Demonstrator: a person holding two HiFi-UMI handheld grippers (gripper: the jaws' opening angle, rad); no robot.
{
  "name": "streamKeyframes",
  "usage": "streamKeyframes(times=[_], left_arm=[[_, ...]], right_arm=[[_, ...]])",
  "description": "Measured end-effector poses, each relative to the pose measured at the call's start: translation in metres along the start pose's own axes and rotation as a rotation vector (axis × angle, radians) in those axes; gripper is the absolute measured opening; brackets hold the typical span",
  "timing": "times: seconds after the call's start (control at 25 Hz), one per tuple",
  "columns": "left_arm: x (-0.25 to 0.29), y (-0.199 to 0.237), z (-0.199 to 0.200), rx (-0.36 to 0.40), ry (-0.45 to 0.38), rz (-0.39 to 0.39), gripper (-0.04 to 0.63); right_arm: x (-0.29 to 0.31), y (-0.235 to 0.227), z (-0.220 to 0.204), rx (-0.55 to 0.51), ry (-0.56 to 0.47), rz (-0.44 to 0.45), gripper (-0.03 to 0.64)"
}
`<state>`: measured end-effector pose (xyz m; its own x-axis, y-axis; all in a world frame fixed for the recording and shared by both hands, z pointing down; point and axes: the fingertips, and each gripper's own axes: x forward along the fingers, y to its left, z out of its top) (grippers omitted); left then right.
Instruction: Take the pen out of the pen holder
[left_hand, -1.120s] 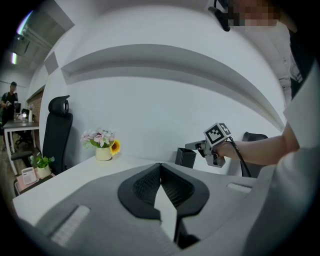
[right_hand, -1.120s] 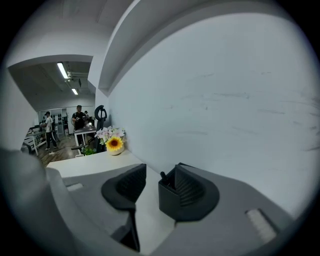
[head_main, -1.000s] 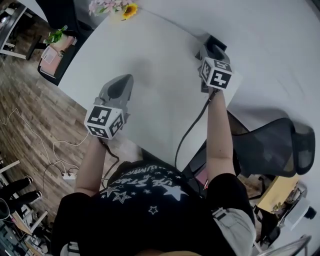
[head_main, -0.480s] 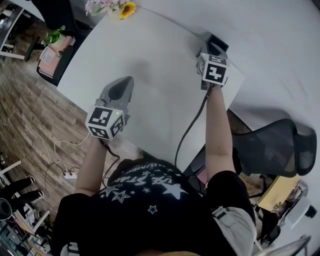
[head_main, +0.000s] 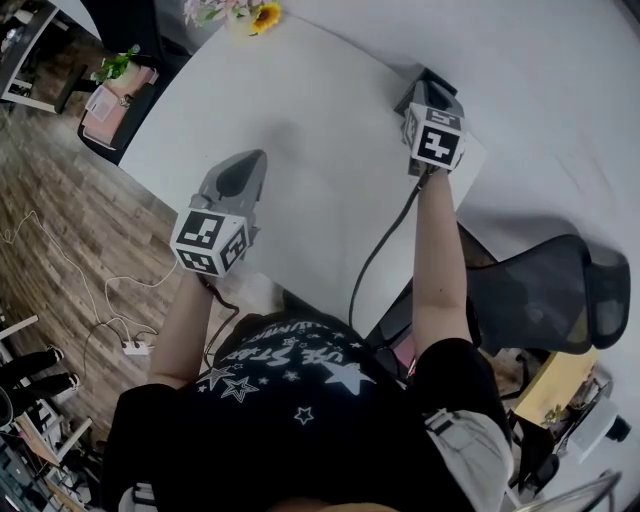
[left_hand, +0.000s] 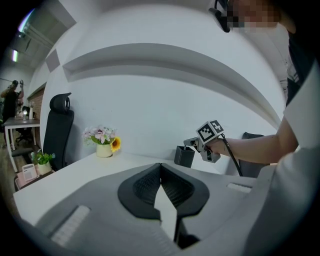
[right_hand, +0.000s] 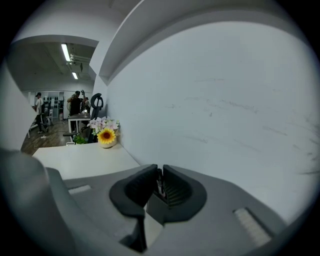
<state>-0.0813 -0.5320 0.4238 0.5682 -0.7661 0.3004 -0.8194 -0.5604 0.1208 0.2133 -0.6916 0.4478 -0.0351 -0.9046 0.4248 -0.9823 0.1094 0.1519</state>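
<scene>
The right gripper (right_hand: 159, 172) has rolled a little since a second ago: in the head view its cube (head_main: 435, 132) sits at a slightly different tilt. Its jaws have just been closing and now stand narrow, pinching the pen (right_hand: 159, 185) between the pads. The left gripper (left_hand: 160, 166) hangs where it was, over the near edge of the table (head_main: 300, 110), with its jaws together and nothing between them.

The pen is a thin dark stick standing upright, its long axis vertical. Its upper end is in the right jaws and its lower end runs down into the holder (left_hand: 184, 156). The holder, a dark box, stands at the table's far corner by the wall, directly under the right gripper.
</scene>
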Motion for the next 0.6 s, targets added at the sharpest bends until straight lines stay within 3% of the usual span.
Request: streamKeyframes(times=[0.6], left_arm=[[-0.096,-0.030,0.018,0.039,-0.103,0.017,0.011]], right_arm=[[-0.120,0.016,0.087,0.003,-0.242,-0.020,0.037]])
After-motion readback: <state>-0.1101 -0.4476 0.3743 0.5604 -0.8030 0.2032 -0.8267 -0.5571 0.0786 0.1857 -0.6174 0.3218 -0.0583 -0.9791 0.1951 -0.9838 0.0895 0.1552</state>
